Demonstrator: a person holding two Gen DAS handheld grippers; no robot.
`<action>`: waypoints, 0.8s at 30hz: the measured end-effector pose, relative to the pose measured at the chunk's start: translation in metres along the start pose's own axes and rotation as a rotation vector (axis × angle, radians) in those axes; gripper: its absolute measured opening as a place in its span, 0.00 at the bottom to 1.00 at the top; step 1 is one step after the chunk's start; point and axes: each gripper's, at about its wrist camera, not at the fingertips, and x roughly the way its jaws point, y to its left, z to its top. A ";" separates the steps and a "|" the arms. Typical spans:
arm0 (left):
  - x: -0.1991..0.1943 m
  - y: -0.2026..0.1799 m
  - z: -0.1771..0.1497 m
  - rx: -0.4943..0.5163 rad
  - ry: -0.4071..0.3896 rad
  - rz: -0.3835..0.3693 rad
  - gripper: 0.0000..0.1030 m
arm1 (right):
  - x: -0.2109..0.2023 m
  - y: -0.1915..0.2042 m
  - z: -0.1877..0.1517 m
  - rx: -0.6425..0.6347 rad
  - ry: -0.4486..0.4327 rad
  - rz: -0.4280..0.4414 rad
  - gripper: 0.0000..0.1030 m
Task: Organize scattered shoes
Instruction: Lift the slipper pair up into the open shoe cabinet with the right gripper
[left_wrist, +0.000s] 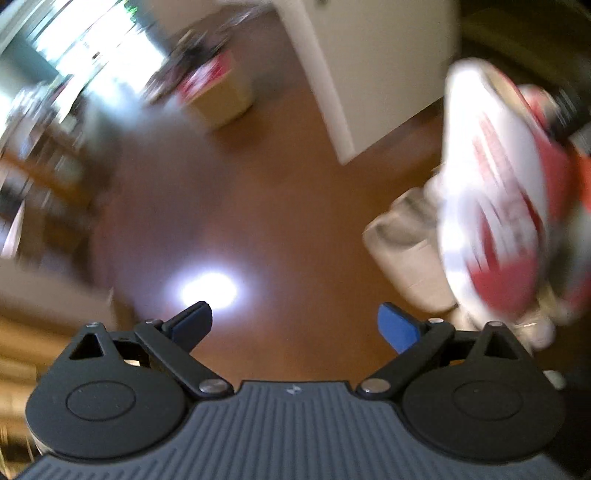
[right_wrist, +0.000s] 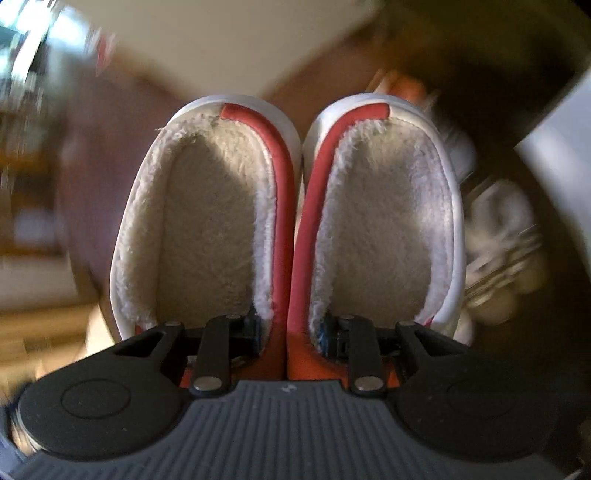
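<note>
Above brown floor (left_wrist: 280, 192), right tongs (right_wrist: 290, 332) pinch both slippers (right_wrist: 207, 221); left tongs (left_wrist: 295, 325) gape empty.

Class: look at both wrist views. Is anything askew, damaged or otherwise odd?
Nothing looks damaged. The two fleece-lined slippers sit neatly side by side, inner walls pinched in the right gripper. Other shoes lie jumbled beyond. The left gripper is open, empty.

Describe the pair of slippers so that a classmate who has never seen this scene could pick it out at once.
Start in the right wrist view at the right claw; the pair of slippers fills the middle, side by side, its inner walls pinched between the fingers. Cream fleece lining, white rims and red inner edges set it apart from the white laced sneakers, blurred at the right.
</note>
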 end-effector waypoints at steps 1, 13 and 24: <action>-0.009 -0.011 0.013 0.032 -0.027 -0.025 0.96 | -0.020 -0.004 0.009 0.015 -0.033 -0.004 0.23; 0.036 -0.153 0.198 0.501 -0.419 -0.384 0.96 | -0.184 -0.059 0.171 0.378 -0.460 -0.164 0.24; 0.136 -0.198 0.279 0.723 -0.423 -0.653 0.96 | -0.146 -0.063 0.223 0.592 -0.511 -0.339 0.24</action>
